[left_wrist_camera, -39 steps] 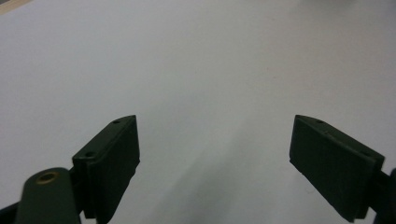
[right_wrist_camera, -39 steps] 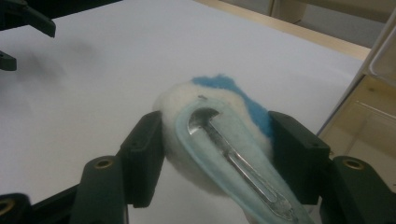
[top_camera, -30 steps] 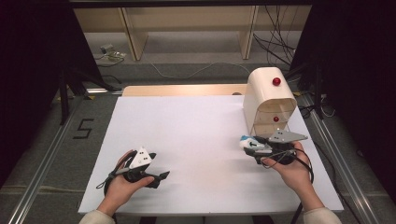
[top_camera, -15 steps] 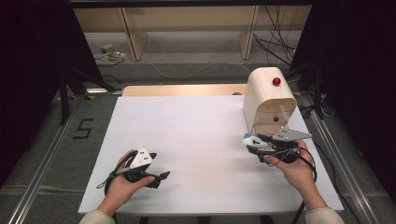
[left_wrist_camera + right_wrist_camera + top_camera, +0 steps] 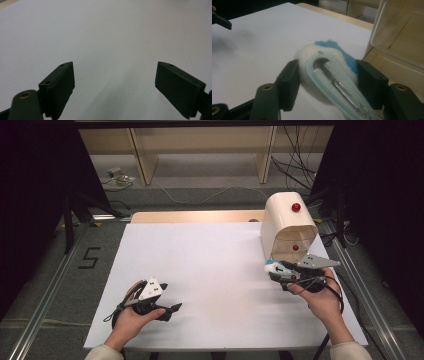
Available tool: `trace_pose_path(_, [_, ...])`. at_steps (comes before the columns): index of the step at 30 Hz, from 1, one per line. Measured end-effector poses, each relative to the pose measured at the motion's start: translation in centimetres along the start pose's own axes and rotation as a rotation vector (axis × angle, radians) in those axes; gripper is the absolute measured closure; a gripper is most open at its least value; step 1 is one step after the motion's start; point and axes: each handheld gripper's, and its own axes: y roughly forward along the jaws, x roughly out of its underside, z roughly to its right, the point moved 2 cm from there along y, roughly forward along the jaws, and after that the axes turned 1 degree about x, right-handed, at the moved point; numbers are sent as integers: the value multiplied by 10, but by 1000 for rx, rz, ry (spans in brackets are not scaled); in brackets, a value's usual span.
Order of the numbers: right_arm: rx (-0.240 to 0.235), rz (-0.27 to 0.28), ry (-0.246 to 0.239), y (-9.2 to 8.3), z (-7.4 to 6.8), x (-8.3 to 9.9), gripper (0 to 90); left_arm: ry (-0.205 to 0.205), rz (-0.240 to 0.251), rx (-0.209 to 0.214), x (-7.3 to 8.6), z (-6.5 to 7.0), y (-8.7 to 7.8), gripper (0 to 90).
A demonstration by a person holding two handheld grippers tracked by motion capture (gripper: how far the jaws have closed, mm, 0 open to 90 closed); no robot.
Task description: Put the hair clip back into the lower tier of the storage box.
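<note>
The right tool (image 5: 328, 82) is clenched on a fluffy white-and-blue hair clip (image 5: 332, 75), its pads pressing the fluff from both sides, the metal clasp facing up. In the high view this tool (image 5: 280, 270) holds the clip (image 5: 274, 266) just above the white desk (image 5: 210, 270), right in front of the cream box (image 5: 287, 227) with red knobs, near its open clear-fronted mouth. The left tool (image 5: 115, 85) is released, jaws wide apart over bare desk; it (image 5: 172, 309) rests low at the near left, well apart from the clip.
</note>
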Motion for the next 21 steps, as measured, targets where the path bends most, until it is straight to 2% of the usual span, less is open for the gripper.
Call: trace_pose_path(21, [37,14,22,-9,12,-2,400,-2,2,2,0,0,0,162])
